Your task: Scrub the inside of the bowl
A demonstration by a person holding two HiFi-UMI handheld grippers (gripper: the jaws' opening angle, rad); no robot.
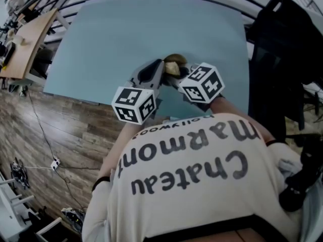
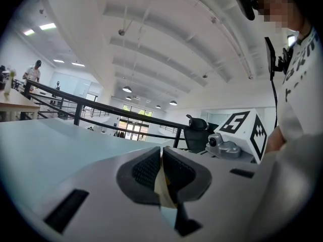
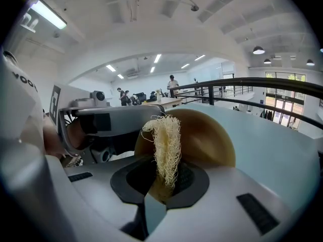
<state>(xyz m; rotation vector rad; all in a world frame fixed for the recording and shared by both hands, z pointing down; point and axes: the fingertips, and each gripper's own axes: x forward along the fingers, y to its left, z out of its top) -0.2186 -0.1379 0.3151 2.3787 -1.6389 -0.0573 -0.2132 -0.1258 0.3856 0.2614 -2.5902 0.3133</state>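
A brown wooden bowl (image 1: pixel 177 59) is held tilted just above the blue table (image 1: pixel 151 29). My left gripper (image 1: pixel 157 70) is shut on its rim, seen as a thin tan edge (image 2: pixel 162 184) pinched between the black pads in the left gripper view. My right gripper (image 1: pixel 172 77) is shut on a pale loofah scrubber (image 3: pixel 164 146), whose frayed tip stands up in front of the bowl's brown surface (image 3: pixel 204 135). Whether the scrubber touches the bowl I cannot tell. The left gripper's body (image 3: pixel 108 119) reaches in from the left of the right gripper view.
The table's near edge (image 1: pixel 75 97) runs over a wood-pattern floor (image 1: pixel 45 135) with cables. A black office chair (image 1: pixel 282 49) stands at the table's right. A black railing (image 3: pixel 262 82) and people at desks are far behind.
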